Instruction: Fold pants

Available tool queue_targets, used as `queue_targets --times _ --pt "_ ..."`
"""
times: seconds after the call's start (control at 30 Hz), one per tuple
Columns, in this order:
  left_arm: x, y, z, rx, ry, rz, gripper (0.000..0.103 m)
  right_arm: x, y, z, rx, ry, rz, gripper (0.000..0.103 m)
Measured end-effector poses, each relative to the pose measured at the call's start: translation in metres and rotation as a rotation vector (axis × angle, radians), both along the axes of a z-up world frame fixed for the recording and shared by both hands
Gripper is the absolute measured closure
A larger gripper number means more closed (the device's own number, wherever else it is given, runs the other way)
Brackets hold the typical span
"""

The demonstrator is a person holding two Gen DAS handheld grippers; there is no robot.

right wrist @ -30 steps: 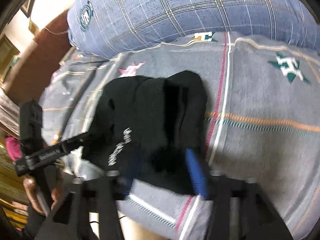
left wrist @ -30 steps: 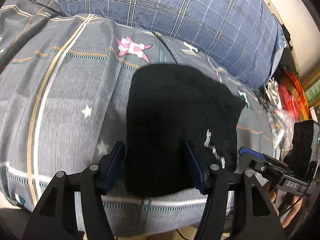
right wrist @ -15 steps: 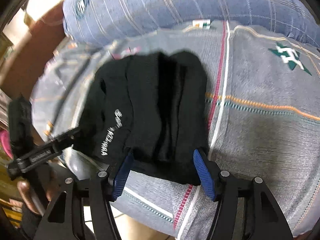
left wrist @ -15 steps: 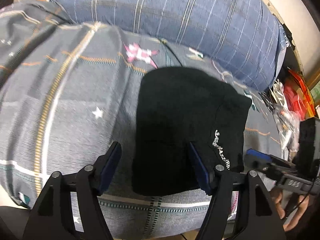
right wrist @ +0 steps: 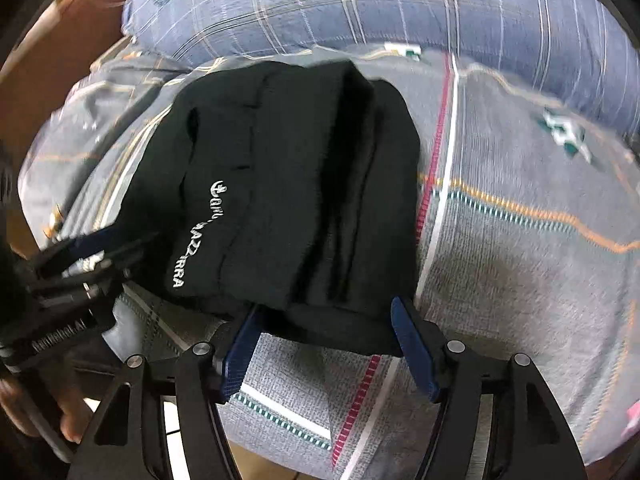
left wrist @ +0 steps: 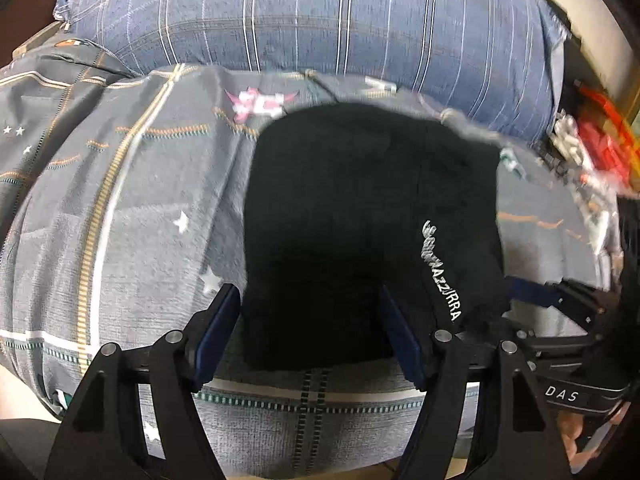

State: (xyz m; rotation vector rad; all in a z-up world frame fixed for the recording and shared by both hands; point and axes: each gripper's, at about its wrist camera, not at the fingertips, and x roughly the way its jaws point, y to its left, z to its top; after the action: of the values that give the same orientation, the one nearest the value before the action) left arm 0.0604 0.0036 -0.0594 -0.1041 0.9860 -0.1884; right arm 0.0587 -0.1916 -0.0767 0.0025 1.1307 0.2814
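Black pants (left wrist: 352,216), folded to a compact stack, lying flat on bed w/ grey patterned cover (left wrist: 132,208), near its front edge. White lettering on one side of stack, running front-to-back; partly blurred, ends in "RRA". Seen from right wrist cam, pants (right wrist: 288,184) show several stacked layers w/ fold ridges running lengthwise; front hem hanging slightly over lower layer.

Left tool (left wrist: 310,322) spread wide, blue pads either side of pants' near-left portion: left pad just off pants' left edge over bed cover, right pad over the black fabric. Nothing pinched betw. pads; contact w/ cloth not discernible. Same tool visible at left edge of right cam view (right wrist: 88,256), blurred, at pants' lettered side.

Right tool (right wrist: 326,330) also spread wide, pads bracketing near edge of pants at right half of stack. No grip visible; fabric edge sits betw. pads but not squeezed. Right tool body seen in left cam at far right (left wrist: 560,308), beside lettered edge, "DAS" label on it.

Behind pants: big blue plaid pillow (left wrist: 320,16) along back of bed, touching cover. Pink/white star-ish motif on cover just behind-left of pants. Red & white clutter (left wrist: 592,140) beyond bed's right side, blurred, not identifiable. Both views somewhat motion-smeared.
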Motion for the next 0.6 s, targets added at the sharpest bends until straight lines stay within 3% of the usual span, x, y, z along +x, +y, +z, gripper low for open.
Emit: queue_targets --times 0.17,0.27,0.4,0.6 --pt "-0.02 0.002 0.019 0.056 -0.118 0.037 0.032 -0.012 -0.024 0.023 0.11 -0.069 -0.077 0.036" --pt "-0.032 -0.006 0.025 0.129 -0.173 0.035 0.029 -0.029 -0.033 0.036 0.093 -0.147 -0.148 0.033" --pt "-0.049 -0.019 0.029 0.228 -0.217 0.011 0.029 -0.063 -0.033 0.053 0.042 -0.279 -0.186 0.021" --pt "-0.07 -0.01 0.032 0.185 -0.209 0.056 0.029 -0.104 -0.033 0.063 0.086 -0.34 -0.205 0.02"
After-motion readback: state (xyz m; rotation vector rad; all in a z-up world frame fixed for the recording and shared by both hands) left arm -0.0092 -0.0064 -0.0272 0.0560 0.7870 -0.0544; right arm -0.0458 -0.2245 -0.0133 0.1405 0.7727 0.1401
